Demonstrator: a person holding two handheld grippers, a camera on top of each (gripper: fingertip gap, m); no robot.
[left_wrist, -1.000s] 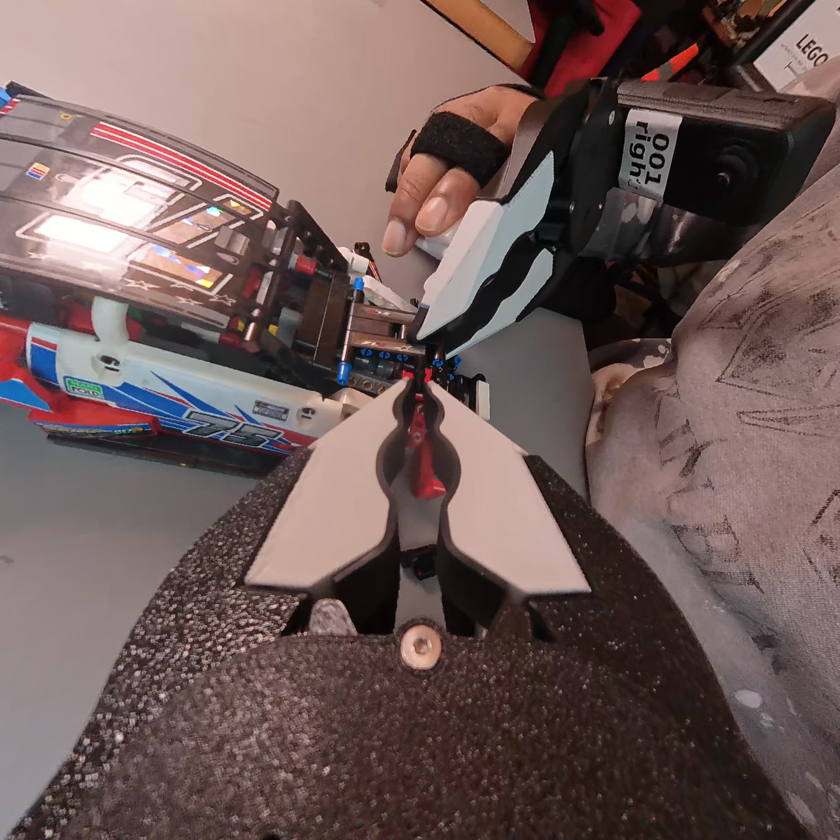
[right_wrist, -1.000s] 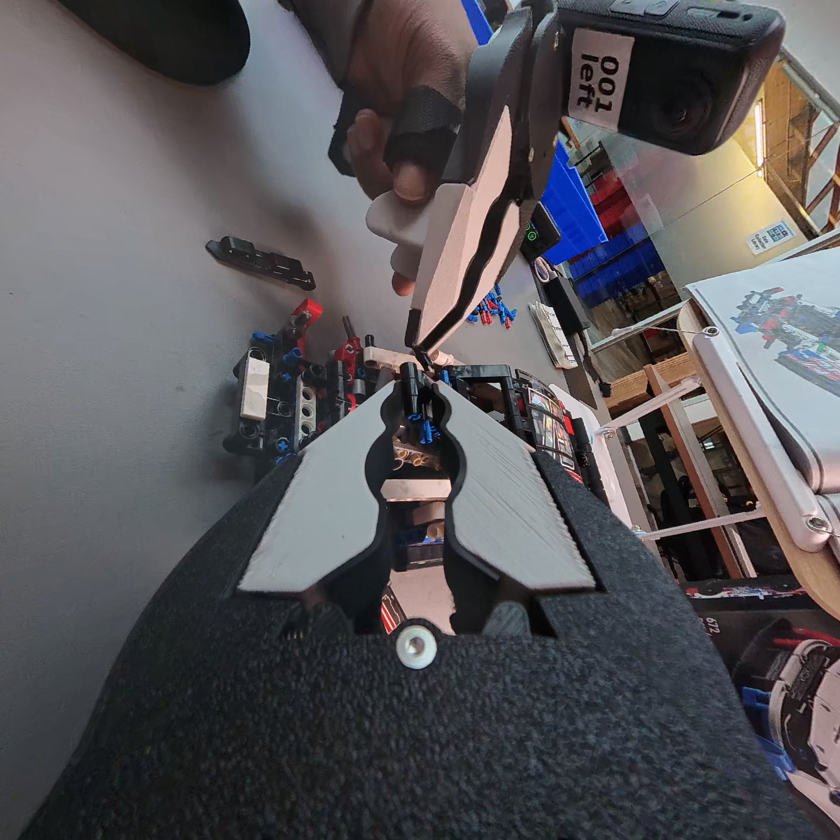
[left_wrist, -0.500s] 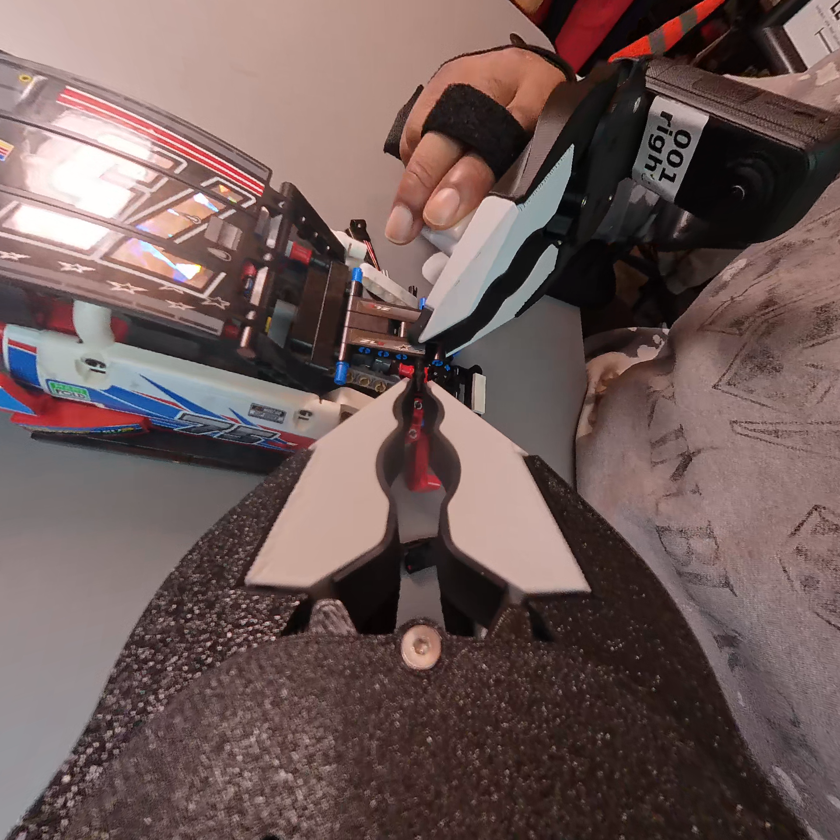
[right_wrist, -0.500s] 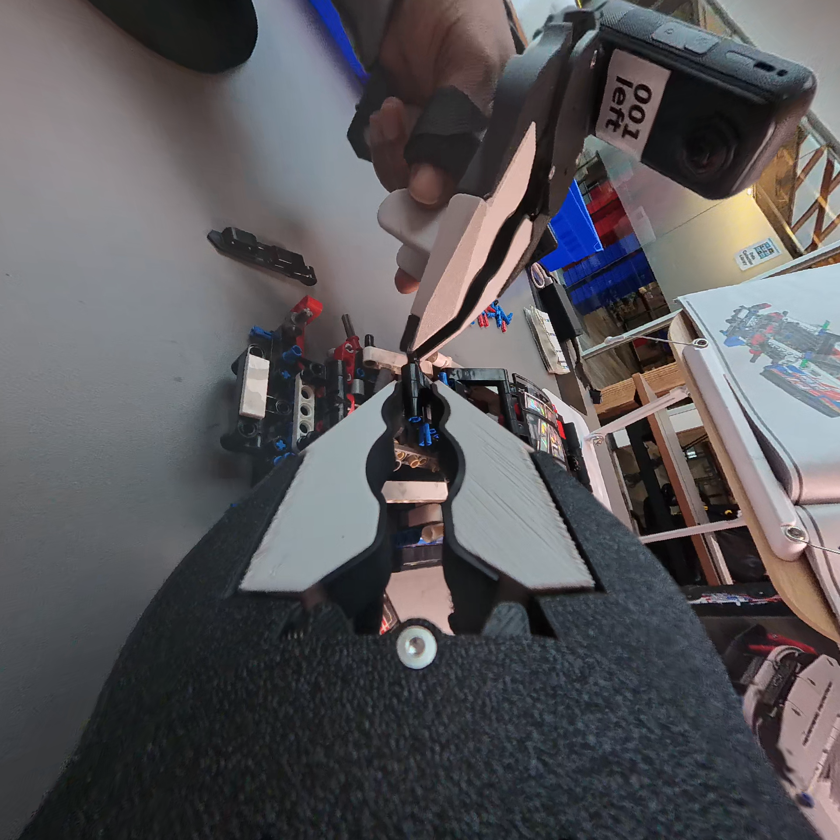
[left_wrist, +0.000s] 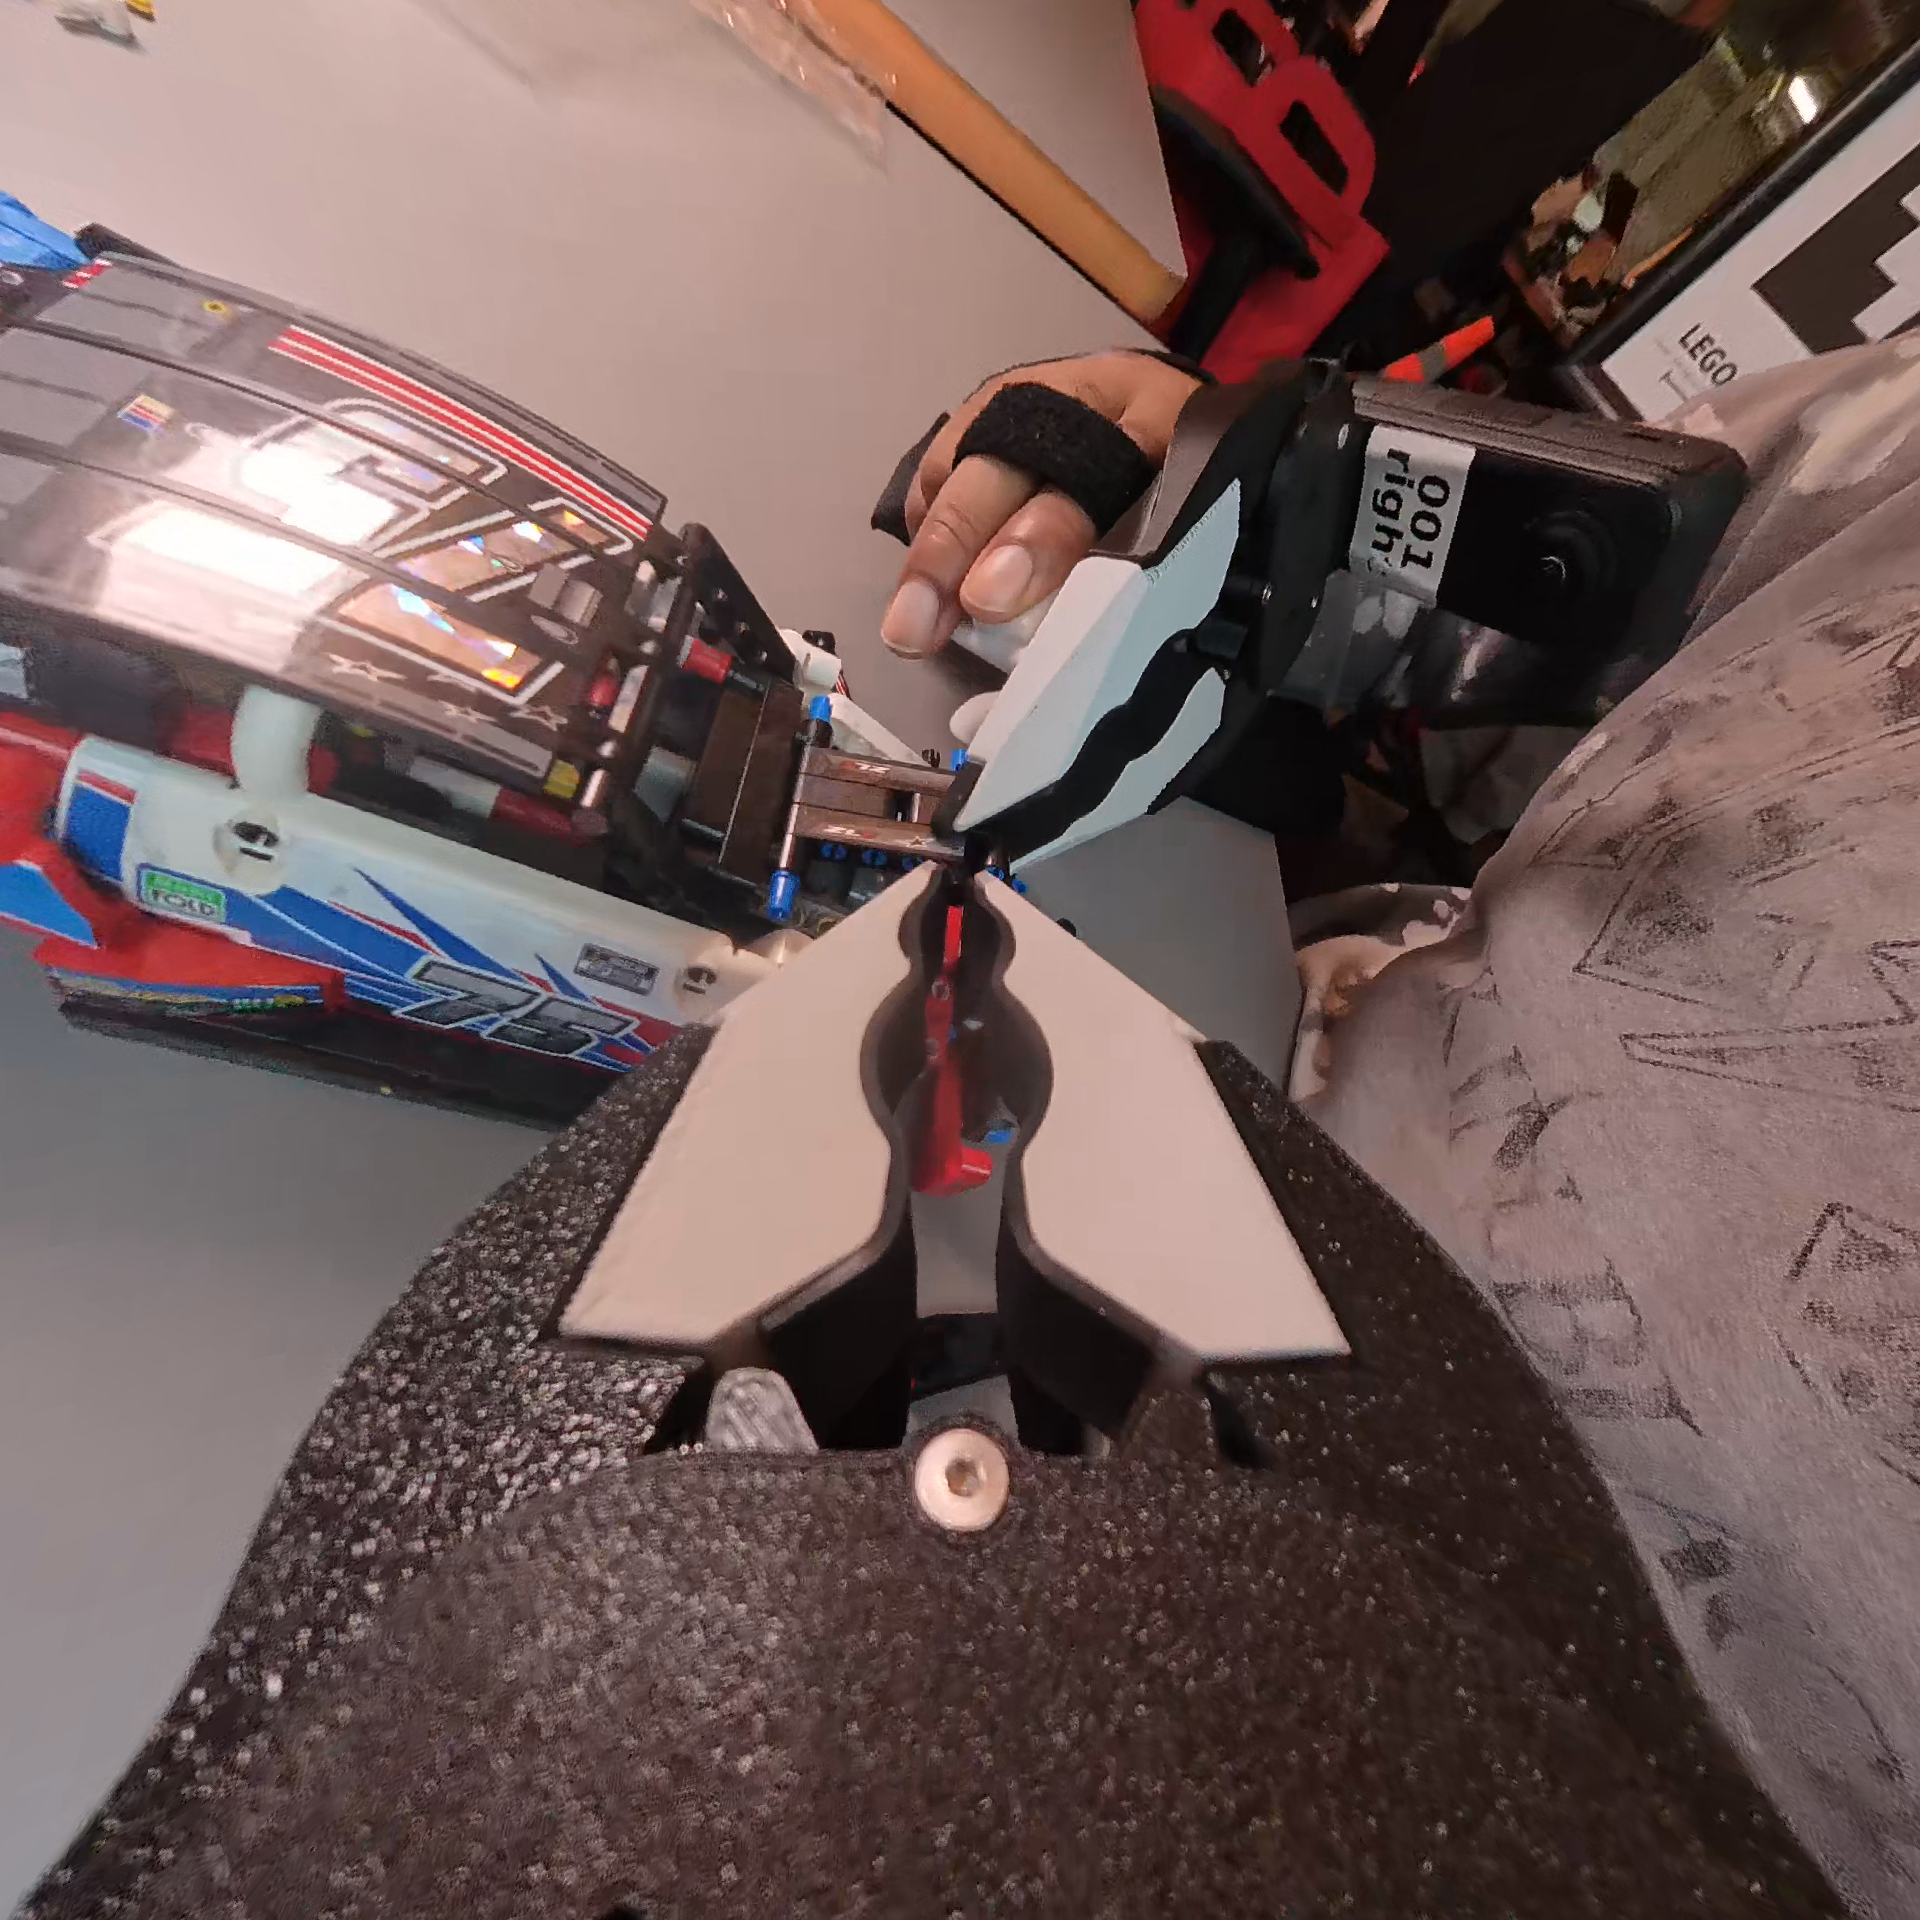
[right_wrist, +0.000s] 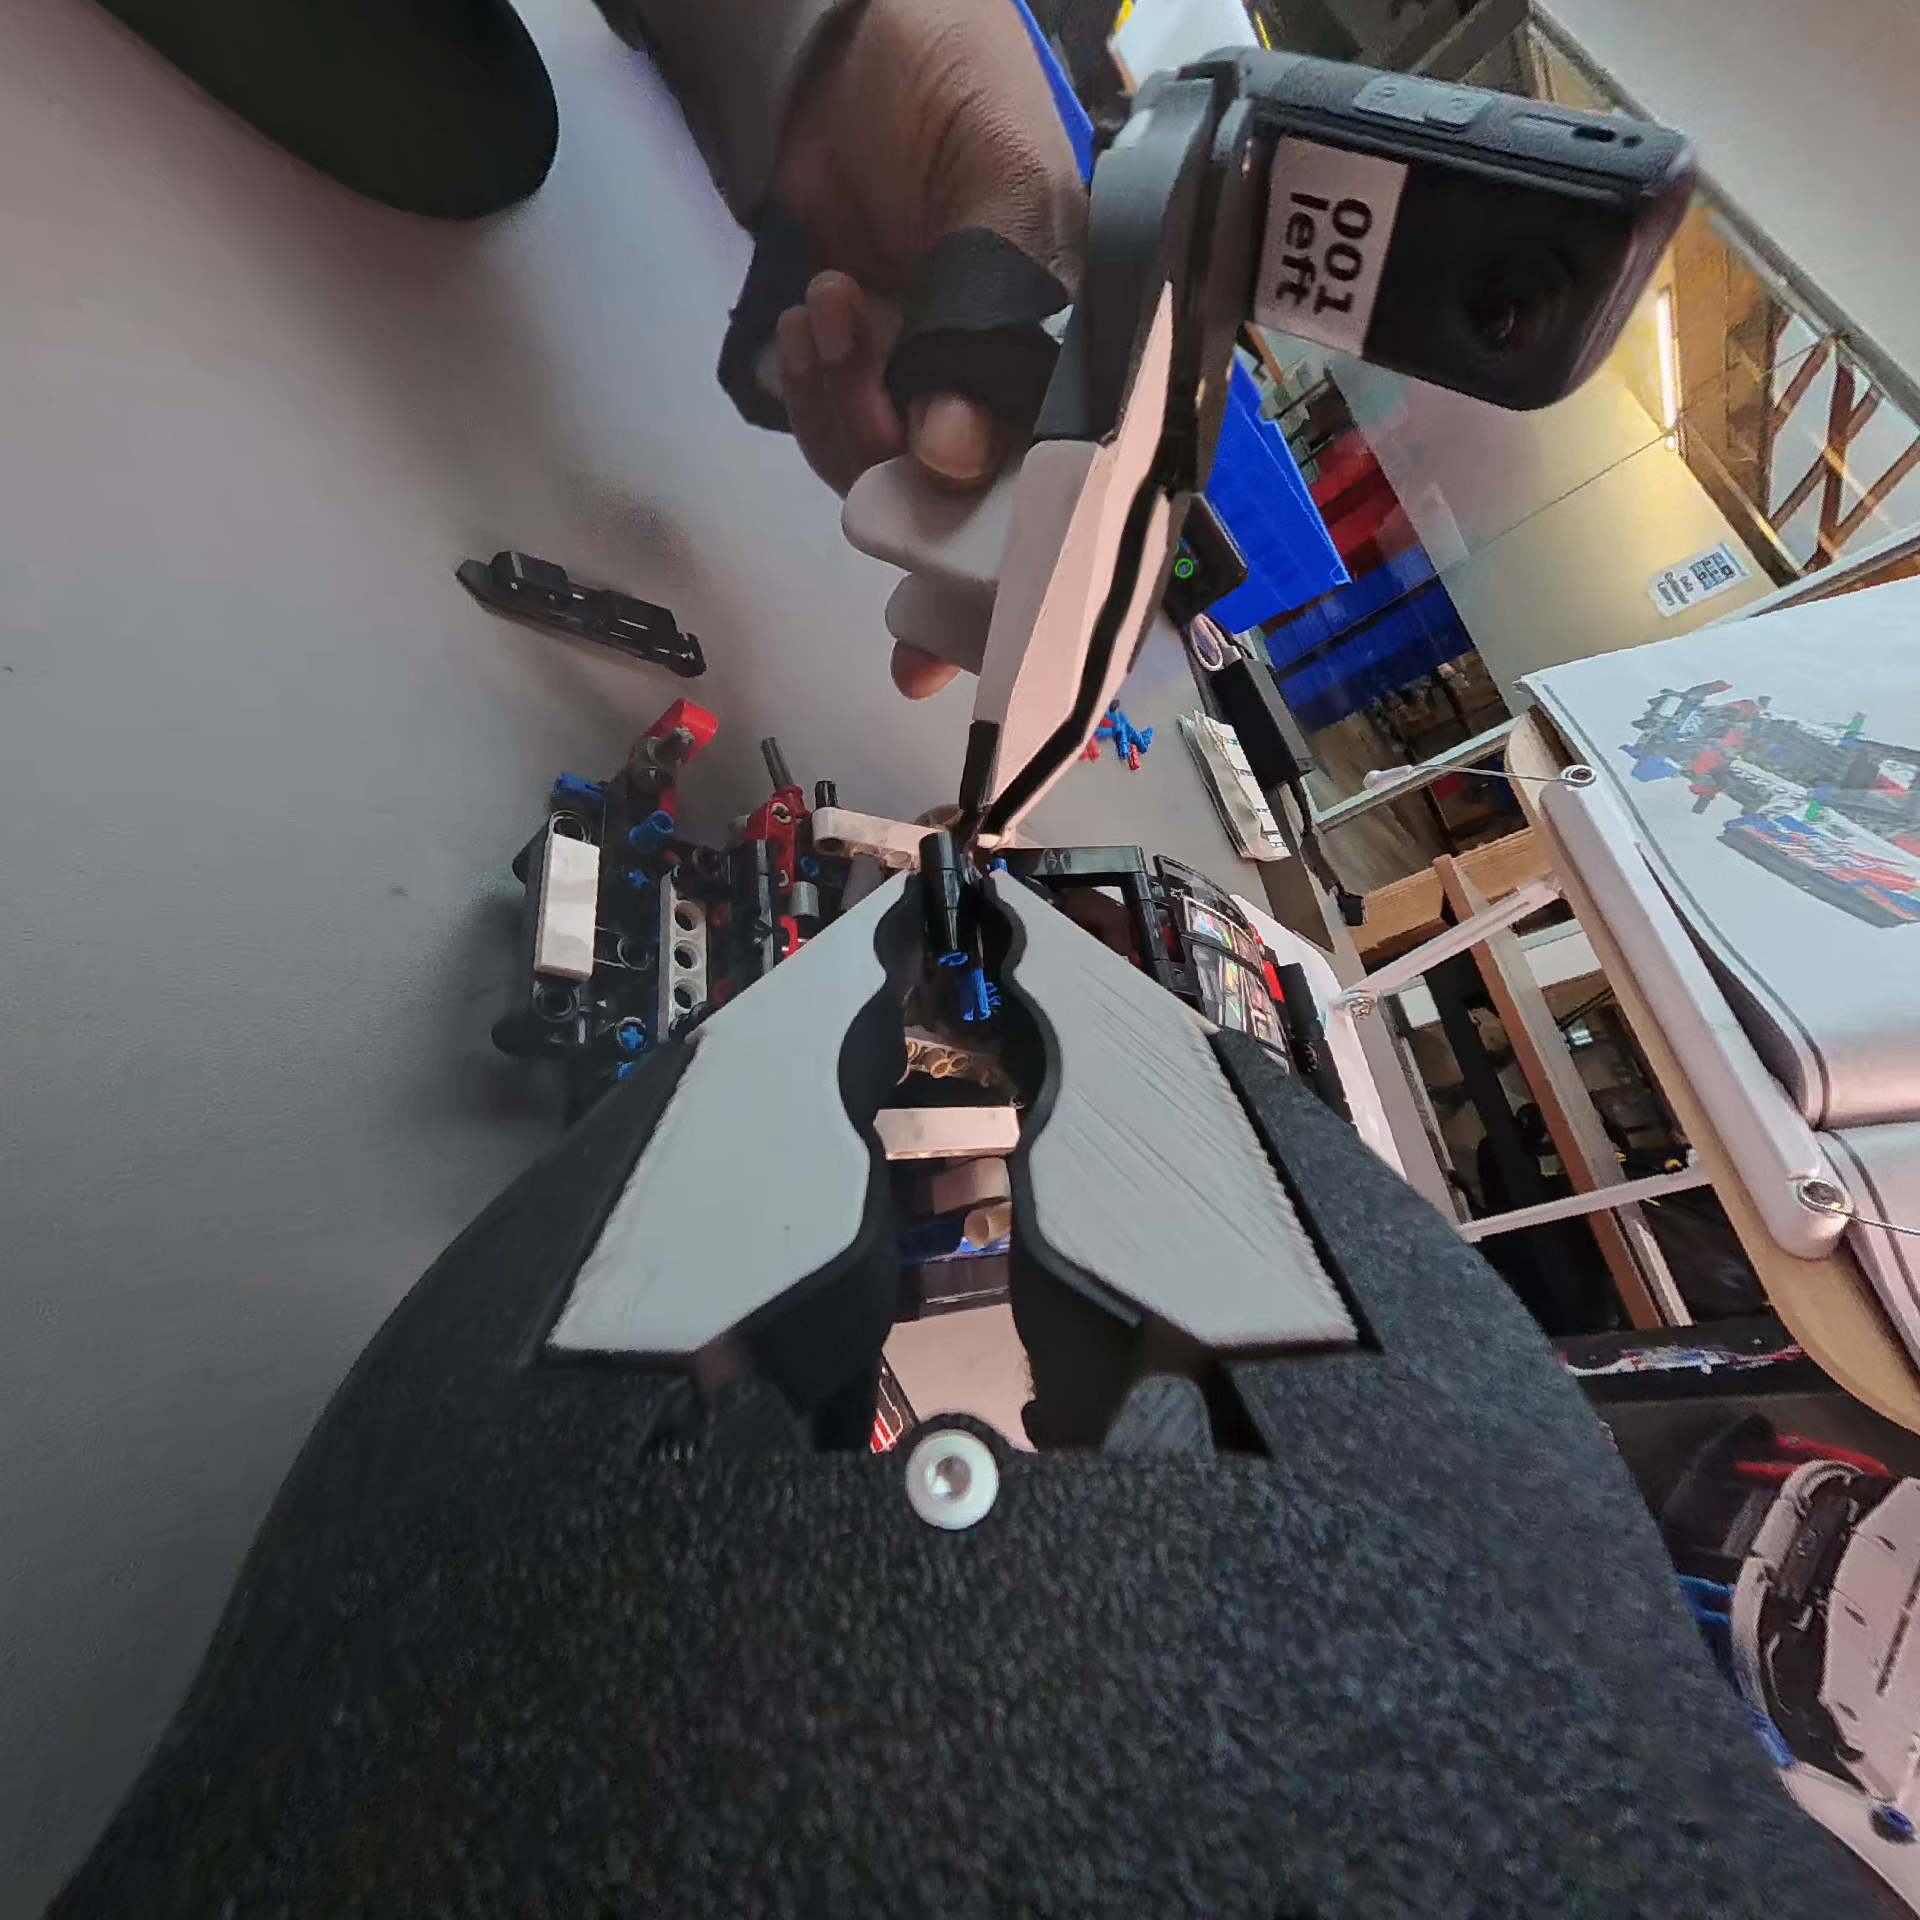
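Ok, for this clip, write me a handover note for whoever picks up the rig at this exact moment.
Left gripper: shut on a thin red piece.
Right gripper: shut on a black pin.
Both tips meet at the rear end of the model car, which lies on the grey table.
A loose black beam lies farther off; a printed page sits on a stand to the right.
Whether the red piece and the pin are joined cannot be told.

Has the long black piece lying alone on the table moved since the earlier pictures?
No. The long black piece lies where it was, at the same angle, up-left of the pile of parts.
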